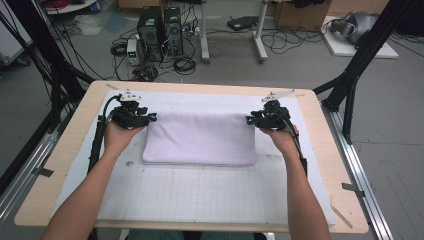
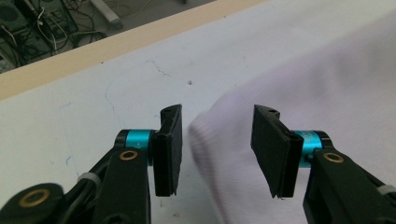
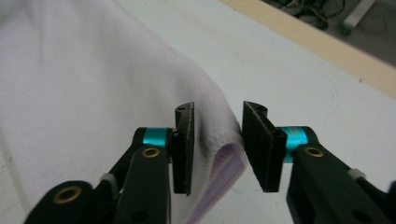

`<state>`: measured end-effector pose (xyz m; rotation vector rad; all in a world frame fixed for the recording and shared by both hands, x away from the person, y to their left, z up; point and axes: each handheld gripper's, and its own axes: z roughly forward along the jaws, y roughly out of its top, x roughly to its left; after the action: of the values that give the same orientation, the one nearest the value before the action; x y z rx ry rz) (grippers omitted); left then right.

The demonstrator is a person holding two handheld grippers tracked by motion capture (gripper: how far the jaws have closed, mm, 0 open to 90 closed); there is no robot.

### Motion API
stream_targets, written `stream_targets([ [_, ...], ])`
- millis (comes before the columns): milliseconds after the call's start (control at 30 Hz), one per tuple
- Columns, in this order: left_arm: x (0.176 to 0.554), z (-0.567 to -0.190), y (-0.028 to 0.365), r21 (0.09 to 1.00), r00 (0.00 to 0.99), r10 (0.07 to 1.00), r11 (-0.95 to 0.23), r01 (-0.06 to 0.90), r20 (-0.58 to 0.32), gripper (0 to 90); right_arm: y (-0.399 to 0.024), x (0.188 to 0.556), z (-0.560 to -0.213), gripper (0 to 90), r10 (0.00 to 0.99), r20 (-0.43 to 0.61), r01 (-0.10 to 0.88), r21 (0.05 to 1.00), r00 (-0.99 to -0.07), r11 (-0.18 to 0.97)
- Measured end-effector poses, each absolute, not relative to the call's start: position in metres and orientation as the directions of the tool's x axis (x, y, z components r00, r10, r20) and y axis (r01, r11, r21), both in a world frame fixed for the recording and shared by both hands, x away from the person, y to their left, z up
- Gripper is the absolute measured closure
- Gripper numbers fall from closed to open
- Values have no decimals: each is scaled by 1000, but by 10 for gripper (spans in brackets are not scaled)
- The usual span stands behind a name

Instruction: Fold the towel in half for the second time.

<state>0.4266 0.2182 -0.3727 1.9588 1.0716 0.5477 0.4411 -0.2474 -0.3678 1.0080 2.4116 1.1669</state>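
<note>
You work on a pale wooden table (image 1: 65,150) covered by a white mat (image 1: 200,195) printed with a faint grid; the wood shows as a border all round it. Beyond the far edge lies a grey floor crowded with cables, two dark computer towers (image 1: 160,27) and the legs of a white stand (image 1: 232,30), and black frame struts rise at both sides of the table. A folded white towel (image 1: 200,137) lies flat on the far half of the mat, its long sides parallel to the table's far edge. Your left gripper (image 1: 152,118) sits at the towel's far left corner and your right gripper (image 1: 248,119) at its far right corner. In the left gripper view the jaws stand spread, the towel's corner (image 2: 219,140) between them but not pressed. In the right gripper view the jaws are likewise apart, the layered edge of the towel (image 3: 224,158) in the gap, with no pad pressing on it. The near half of the mat lies bare between your forearms, and a strip of mat separates the towel from the far edge.
</note>
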Motion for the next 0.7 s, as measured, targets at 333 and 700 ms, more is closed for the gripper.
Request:
stream_targets([
  [333, 380, -402, 215, 785, 699, 715, -428, 448, -10, 742, -230, 406, -394, 679, 623, 106, 482, 735, -775, 476],
  [700, 349, -438, 229, 759, 697, 717, -447, 473, -12, 713, -229, 374, -426, 648, 604, 150, 521, 689, -782, 503],
])
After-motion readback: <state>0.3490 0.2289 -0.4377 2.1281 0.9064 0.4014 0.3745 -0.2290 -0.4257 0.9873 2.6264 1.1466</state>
